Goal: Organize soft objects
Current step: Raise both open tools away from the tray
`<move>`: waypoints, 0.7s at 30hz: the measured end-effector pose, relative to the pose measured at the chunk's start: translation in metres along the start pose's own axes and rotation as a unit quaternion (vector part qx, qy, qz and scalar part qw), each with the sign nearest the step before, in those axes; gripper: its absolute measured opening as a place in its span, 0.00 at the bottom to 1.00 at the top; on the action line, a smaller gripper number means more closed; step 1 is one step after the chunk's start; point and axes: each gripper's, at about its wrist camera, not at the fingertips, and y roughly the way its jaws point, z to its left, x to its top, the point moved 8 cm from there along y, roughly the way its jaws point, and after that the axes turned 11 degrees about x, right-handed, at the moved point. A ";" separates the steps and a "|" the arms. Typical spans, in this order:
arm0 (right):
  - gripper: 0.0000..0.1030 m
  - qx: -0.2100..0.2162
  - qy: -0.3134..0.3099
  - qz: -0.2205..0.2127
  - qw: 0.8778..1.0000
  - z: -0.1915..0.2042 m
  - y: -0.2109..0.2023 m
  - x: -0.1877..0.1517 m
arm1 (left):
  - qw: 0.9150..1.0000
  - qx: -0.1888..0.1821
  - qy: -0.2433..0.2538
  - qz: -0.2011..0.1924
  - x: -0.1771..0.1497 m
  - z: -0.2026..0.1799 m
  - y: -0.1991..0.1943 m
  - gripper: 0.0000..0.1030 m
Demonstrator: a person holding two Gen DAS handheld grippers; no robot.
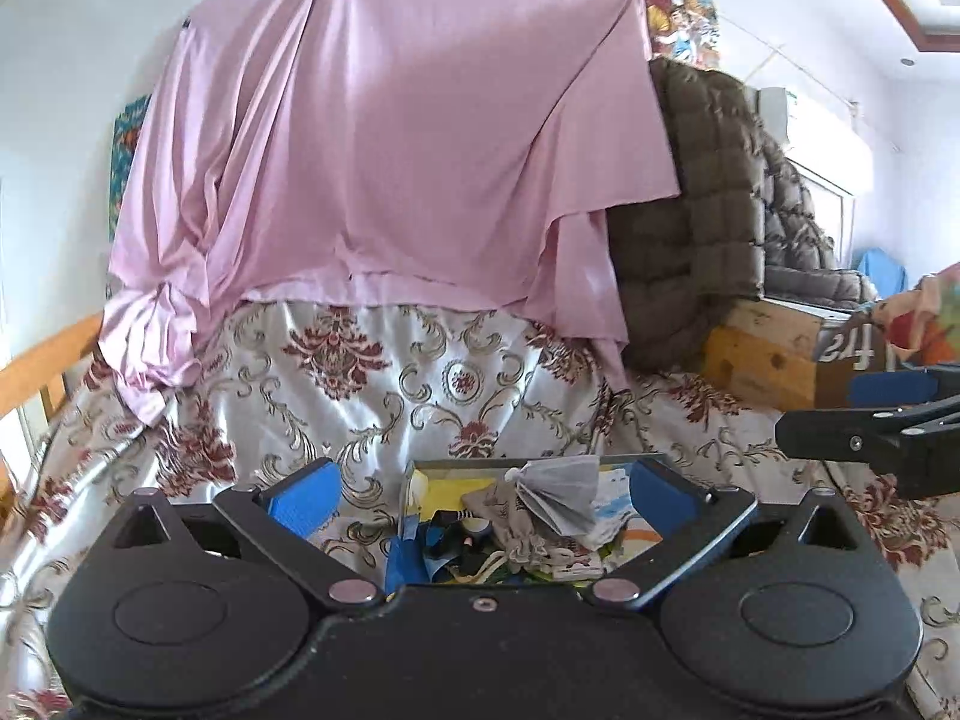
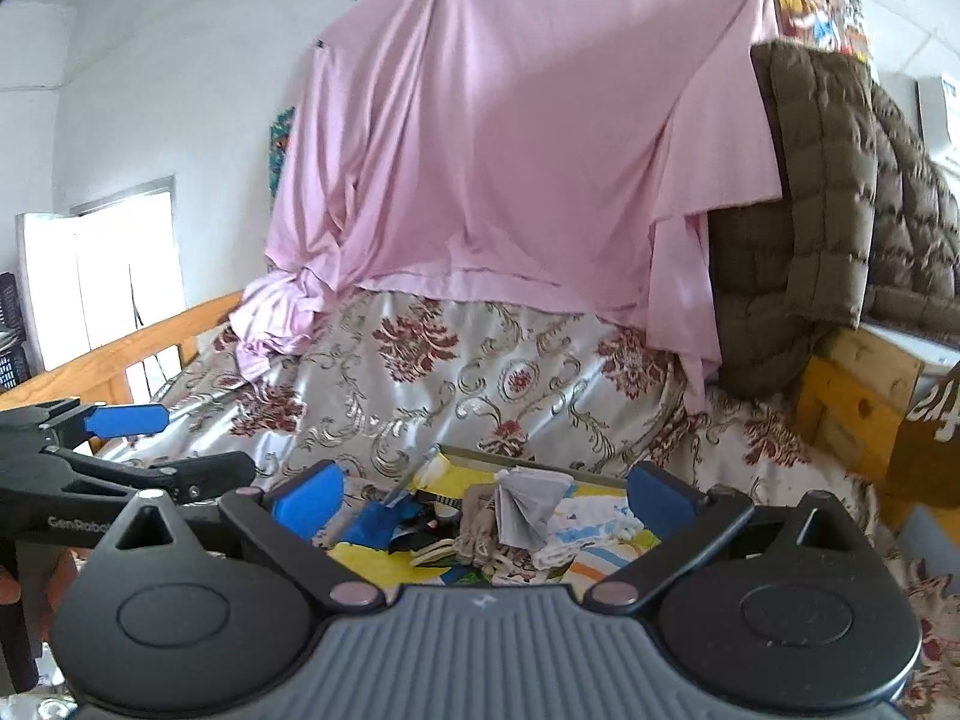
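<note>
A shallow box [image 1: 480, 464] lies on the floral bedspread, filled with soft things. On top is a grey folded cloth [image 1: 564, 492] over a beige drawstring pouch [image 1: 516, 531], with a blue cloth [image 1: 408, 558] to their left. My left gripper [image 1: 480, 498] hovers open above and in front of the box, with nothing between its blue pads. The right wrist view shows the same box [image 2: 540, 467], grey cloth [image 2: 531, 504], pouch [image 2: 477, 516] and blue cloth [image 2: 375, 522]. My right gripper [image 2: 480, 495] is open and empty too. Each gripper appears beside the other: right [image 1: 822, 411], left [image 2: 207, 444].
A pink sheet [image 1: 384, 138] hangs behind the bed and drapes onto the floral bedspread [image 1: 420, 384]. A brown quilted jacket [image 1: 702, 210] hangs at the right over a wooden crate [image 1: 762, 354]. A wooden rail [image 2: 120, 348] borders the bed's left side.
</note>
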 end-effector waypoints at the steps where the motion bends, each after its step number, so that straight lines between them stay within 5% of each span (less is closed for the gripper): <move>1: 1.00 0.001 0.000 -0.003 1.000 0.004 -0.006 0.001 | 1.000 0.000 0.002 -0.002 0.000 0.000 -0.006 0.99; 11: 1.00 0.026 -0.004 -0.008 1.000 0.041 -0.038 -0.021 | 0.999 0.020 0.030 0.004 -0.020 0.004 -0.044 0.99; 21: 1.00 0.001 -0.007 -0.003 1.000 0.045 -0.043 -0.080 | 0.999 0.033 0.026 0.027 -0.059 0.016 -0.053 0.99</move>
